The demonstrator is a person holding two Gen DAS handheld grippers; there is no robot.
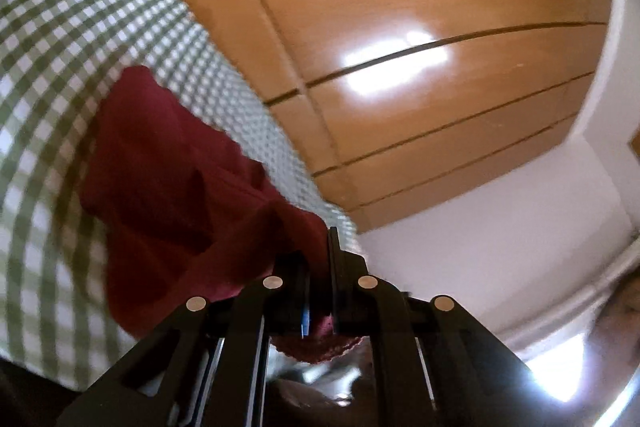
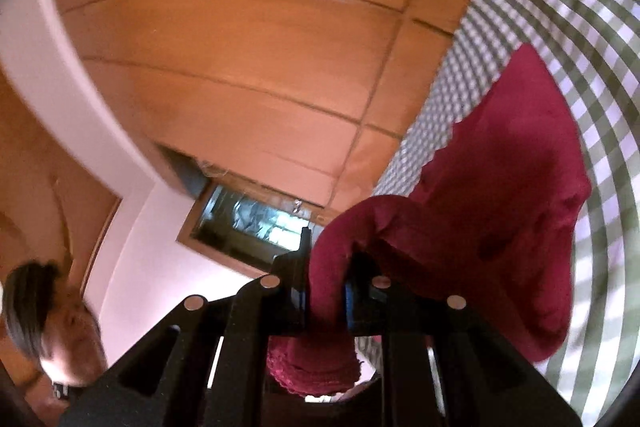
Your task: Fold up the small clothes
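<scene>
Both grippers are clamped on the same dark red garment [image 1: 176, 187], lifted off the green-checked cloth [image 1: 60, 67]. Left gripper [image 1: 319, 263]: jaws pinched together on a bunched corner, fabric trailing out toward 10 o'clock, with a scalloped hem tail poking out behind the jaws at 6 o'clock. Right gripper [image 2: 326, 259]: same story, jaws closed on a thick wad of the garment, which fans out toward 2 o'clock over the checked cloth.

Both cameras are tilted up at the wooden panelling [image 1: 400, 27] (wardrobe or wall cladding, can't tell which), and both views are motion-blurred, so I read this as mid-swing: garment being shaken out or carried to lay flat.

Risks from here:
- Left pinch looks thin, close to the fabric edge. A sharp flick could pull it free, and the garment would hang off the right gripper alone.
- Right grip holds a bunch, probably several layers. If laid down like that, the fold starts wrinkled or doubled.
- The garment sags between the grips; lowering without spreading them would land it crumpled.
</scene>
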